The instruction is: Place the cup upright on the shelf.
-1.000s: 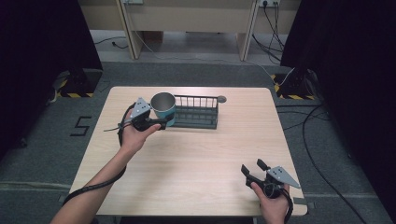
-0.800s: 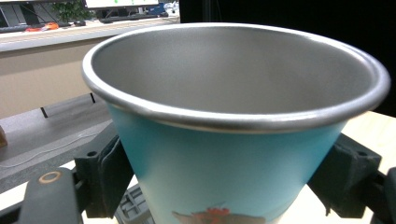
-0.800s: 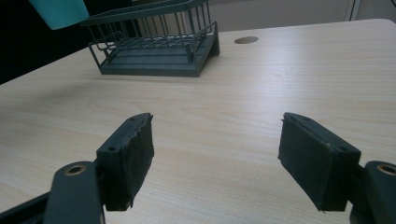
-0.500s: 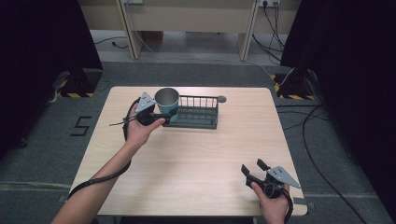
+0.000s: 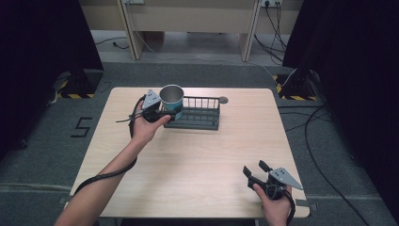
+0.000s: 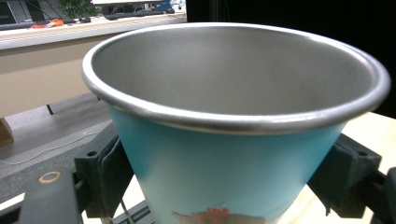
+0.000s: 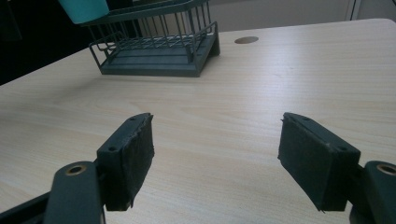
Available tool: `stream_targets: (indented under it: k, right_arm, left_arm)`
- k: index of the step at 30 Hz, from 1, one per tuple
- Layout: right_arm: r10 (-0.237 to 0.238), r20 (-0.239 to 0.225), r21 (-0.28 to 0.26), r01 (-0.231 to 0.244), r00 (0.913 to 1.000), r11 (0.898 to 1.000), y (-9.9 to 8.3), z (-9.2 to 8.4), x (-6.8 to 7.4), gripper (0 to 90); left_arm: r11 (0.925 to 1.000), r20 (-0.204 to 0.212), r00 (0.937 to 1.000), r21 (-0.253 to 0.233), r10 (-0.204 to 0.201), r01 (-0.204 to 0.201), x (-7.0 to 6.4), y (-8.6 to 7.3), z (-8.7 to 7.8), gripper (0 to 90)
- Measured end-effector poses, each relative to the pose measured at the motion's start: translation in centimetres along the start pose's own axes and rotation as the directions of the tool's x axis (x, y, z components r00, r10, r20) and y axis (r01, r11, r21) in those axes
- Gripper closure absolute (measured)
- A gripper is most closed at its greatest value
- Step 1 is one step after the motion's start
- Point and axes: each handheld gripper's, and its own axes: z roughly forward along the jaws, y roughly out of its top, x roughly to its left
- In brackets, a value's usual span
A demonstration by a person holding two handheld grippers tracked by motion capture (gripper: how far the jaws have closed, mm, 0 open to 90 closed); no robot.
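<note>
Teal cup (image 5: pixel 171 99), clenched in left tongs (image 5: pixel 165 113), hangs over rack (image 5: pixel 197 117) end; right tongs (image 5: pixel 256 170) released, table (image 5: pixel 207 155) near edge.

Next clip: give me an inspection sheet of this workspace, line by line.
Surface: light wooden table, with a round grommet near the far edge.
Job's things: teal cup with a steel rim, upright and empty, held over the left end of the dark wire rack.
Clutter: nothing seen.
Grippers: left gripper shut on the cup's sides; right gripper open, holding nothing, at the near right corner.
Cables: one trails from the left gripper along the forearm; more lie on the floor at right.
Surroundings: grey floor, black curtains on both sides, pale desks beyond.
</note>
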Motion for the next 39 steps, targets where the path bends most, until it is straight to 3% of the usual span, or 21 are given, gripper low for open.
stream_targets:
  k: [16,39]
  right_arm:
    - [0.003,-0.003,-0.001,-0.003,1.0,1.0,0.0,0.0,-0.1,27.1]
    - [0.006,-0.005,0.003,-0.006,1.0,1.0,0.0,-0.1,-0.1,27.1]
  left_arm:
    - [0.9999,-0.001,0.9999,0.002,-0.012,0.012,-0.7,0.5,1.8,16.7]
    - [0.9998,-0.012,0.9998,-0.014,-0.014,0.014,-0.6,2.1,3.5,16.7]
